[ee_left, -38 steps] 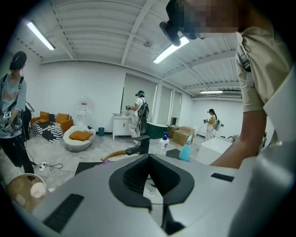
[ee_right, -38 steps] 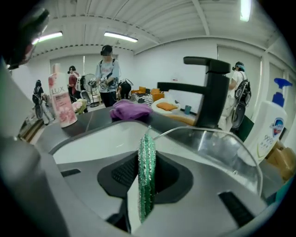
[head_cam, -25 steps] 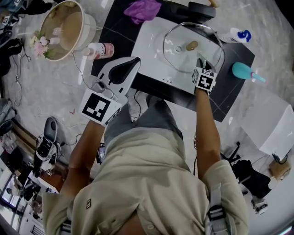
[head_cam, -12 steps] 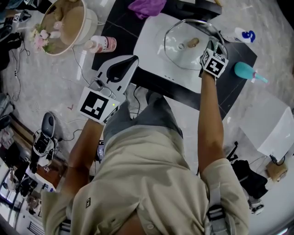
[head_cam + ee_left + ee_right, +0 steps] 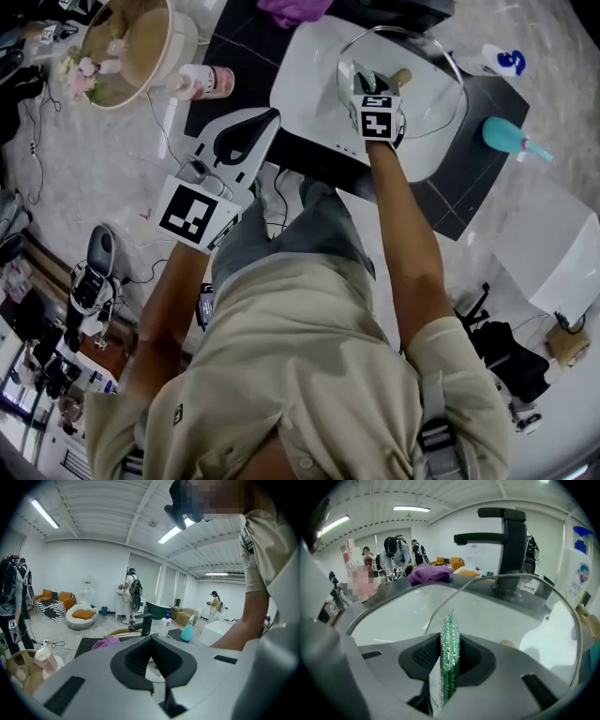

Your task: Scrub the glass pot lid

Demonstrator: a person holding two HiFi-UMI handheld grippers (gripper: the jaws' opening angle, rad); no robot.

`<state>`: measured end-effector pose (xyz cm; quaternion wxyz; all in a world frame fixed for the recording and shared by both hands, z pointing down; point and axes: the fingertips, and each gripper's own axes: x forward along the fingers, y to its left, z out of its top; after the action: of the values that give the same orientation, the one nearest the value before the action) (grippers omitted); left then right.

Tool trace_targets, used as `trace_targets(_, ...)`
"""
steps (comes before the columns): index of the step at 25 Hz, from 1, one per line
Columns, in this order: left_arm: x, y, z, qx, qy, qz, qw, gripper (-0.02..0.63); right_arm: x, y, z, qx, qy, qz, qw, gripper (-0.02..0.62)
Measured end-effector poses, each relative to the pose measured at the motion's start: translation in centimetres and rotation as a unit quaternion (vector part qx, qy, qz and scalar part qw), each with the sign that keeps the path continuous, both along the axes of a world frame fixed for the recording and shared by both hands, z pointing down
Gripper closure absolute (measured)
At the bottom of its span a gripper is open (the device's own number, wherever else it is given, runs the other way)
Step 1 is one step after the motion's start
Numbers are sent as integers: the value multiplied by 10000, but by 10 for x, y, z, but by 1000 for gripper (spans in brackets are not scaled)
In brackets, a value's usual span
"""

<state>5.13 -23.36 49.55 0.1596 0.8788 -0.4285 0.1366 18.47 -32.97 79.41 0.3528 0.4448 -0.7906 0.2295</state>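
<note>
The glass pot lid (image 5: 427,89) lies in the white sink (image 5: 302,86), its brown knob (image 5: 401,77) up. My right gripper (image 5: 362,81) reaches over the lid's left part and is shut on a green glittery scrub sponge (image 5: 449,651), which stands on edge between the jaws. In the right gripper view the lid's metal rim (image 5: 565,605) arcs over the basin ahead. My left gripper (image 5: 251,131) hangs left of the sink near the dark counter's front edge. Its jaws are shut with nothing in them (image 5: 151,662).
A black faucet (image 5: 511,541) stands behind the sink, with a purple cloth (image 5: 295,9) beside it. A white pump bottle (image 5: 497,62) and a teal bottle (image 5: 506,139) are on the right. A pink bottle (image 5: 202,80) and a round basin (image 5: 131,47) stand at the left.
My right gripper has swept with the sponge from the lid's right rim leftward across the glass to its left part. The left gripper has stayed in place.
</note>
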Motion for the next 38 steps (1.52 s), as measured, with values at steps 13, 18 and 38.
trace_targets(13, -3, 0, 0, 24, 38, -20, 10000, 597, 154, 22, 7, -268, 573, 1275, 9898, 502)
trace_targets(18, -3, 0, -1, 40, 47, -29, 10000, 597, 192, -32, -39, 519, 535, 1886, 9792, 502)
trace_targets(38, -23, 3, 11, -31, 34, -274, 9996, 597, -20, 18, 18, -188, 97, -446, 9988, 502)
